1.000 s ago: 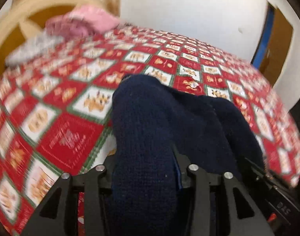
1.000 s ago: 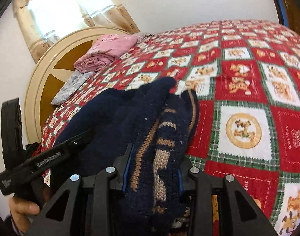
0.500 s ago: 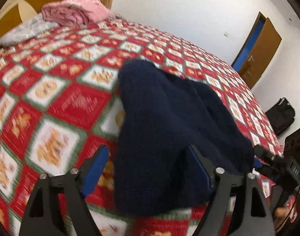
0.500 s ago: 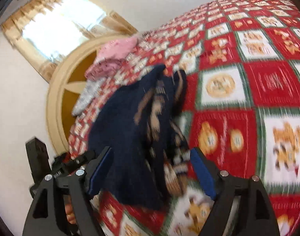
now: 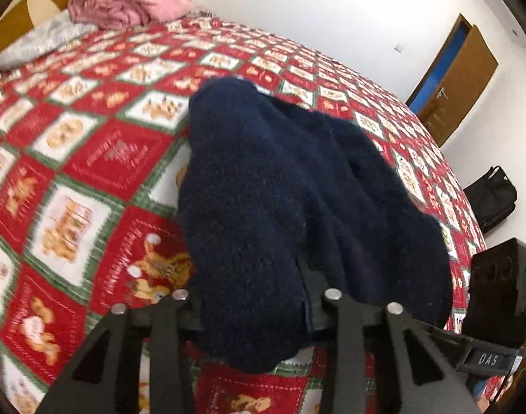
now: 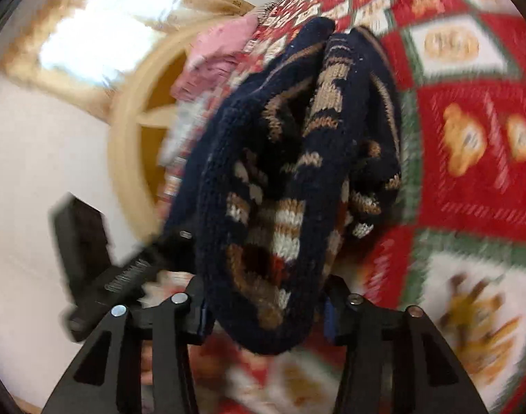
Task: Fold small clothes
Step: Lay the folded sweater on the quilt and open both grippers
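Note:
A navy knitted sweater [image 5: 280, 189] with tan and white pattern bands [image 6: 290, 179] lies bunched on the red patchwork bedspread [image 5: 90, 158]. My left gripper [image 5: 252, 310] is shut on its near edge; the knit bulges between the fingers. My right gripper [image 6: 266, 303] is shut on the patterned side of the same sweater, which hangs over and hides the fingertips. The right gripper's body shows at the right edge of the left wrist view [image 5: 497, 296]; the left one shows blurred in the right wrist view [image 6: 90, 252].
Folded pink clothes [image 5: 128, 0] and a grey pillow [image 5: 38, 41] lie by the round wooden headboard [image 6: 132, 131]. A brown door [image 5: 459, 82] and a black bag [image 5: 490, 193] stand beyond the bed's far side. A bright curtained window [image 6: 100, 31] is behind the headboard.
Both grippers were shut on the sweater, opened half a second ago, and have closed on it again. The right view has swung and is blurred with motion.

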Available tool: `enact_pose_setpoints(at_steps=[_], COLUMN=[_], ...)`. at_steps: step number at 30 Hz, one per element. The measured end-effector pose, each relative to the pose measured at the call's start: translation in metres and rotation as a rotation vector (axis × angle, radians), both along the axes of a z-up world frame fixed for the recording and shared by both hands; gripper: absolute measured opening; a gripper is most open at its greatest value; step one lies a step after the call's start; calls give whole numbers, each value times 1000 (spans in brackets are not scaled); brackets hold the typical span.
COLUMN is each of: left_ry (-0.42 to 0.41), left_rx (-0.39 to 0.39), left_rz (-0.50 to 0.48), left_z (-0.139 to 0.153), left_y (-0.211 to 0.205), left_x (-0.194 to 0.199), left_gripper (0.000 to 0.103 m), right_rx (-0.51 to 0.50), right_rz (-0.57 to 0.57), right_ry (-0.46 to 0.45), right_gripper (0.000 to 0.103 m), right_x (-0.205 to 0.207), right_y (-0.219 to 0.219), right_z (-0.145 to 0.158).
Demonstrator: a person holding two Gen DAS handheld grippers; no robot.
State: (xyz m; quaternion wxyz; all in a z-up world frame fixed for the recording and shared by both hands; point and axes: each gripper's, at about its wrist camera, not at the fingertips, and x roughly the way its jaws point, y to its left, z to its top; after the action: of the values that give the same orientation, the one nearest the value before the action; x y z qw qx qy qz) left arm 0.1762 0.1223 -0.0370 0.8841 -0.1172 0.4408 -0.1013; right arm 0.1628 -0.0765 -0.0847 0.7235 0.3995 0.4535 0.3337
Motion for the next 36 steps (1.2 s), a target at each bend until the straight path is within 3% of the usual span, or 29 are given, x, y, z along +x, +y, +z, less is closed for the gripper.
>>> enact_pose_setpoints(at_steps=[2, 6, 8, 12, 16, 18, 20, 22, 25, 27, 29, 34, 36], left_ry=[-17, 1, 10, 11, -11, -43, -76, -114, -154, -167, -167, -148, -133], left_rx=[35, 87, 123, 163, 211, 262, 311, 356, 436, 462, 441, 457, 461], left_rz=[-6, -38, -29, -4, 7, 32, 63, 82, 105, 110, 100, 101, 99], left_z=[8, 1, -10, -26, -18, -12, -8, -4, 1, 5, 7, 0, -6], left_y=[0, 1, -2, -1, -2, -2, -1, -1, -9, -13, -15, -21, -21], left_x=[-6, -11, -10, -14, -21, -30, -38, -46, -55, -58, -61, -60, -61], left_gripper=[36, 37, 38, 51, 56, 66, 74, 75, 75, 75, 75, 75, 75], right_rx=[27, -183, -215, -218, -236, -282, -396, -550, -765, -805, -811, -790, -745], right_rz=[-15, -61, -72, -79, -90, -124, -191, -237, -219, -151, -94, -72, -95], right_ry=[10, 11, 23, -3, -16, -23, -96, -255, -481, -543, -535, -370, -372], right_gripper=[46, 45, 44, 42, 47, 48, 48, 48, 48, 45, 27, 26, 24], right_x=[-4, -11, -12, -15, -30, -47, -64, -83, -97, -90, -78, -54, -56], right_y=[-12, -18, -19, -20, -21, -29, -32, -20, 19, 39, 51, 43, 31], right_z=[1, -4, -13, -15, -7, -1, 18, 50, 86, 94, 90, 43, 37])
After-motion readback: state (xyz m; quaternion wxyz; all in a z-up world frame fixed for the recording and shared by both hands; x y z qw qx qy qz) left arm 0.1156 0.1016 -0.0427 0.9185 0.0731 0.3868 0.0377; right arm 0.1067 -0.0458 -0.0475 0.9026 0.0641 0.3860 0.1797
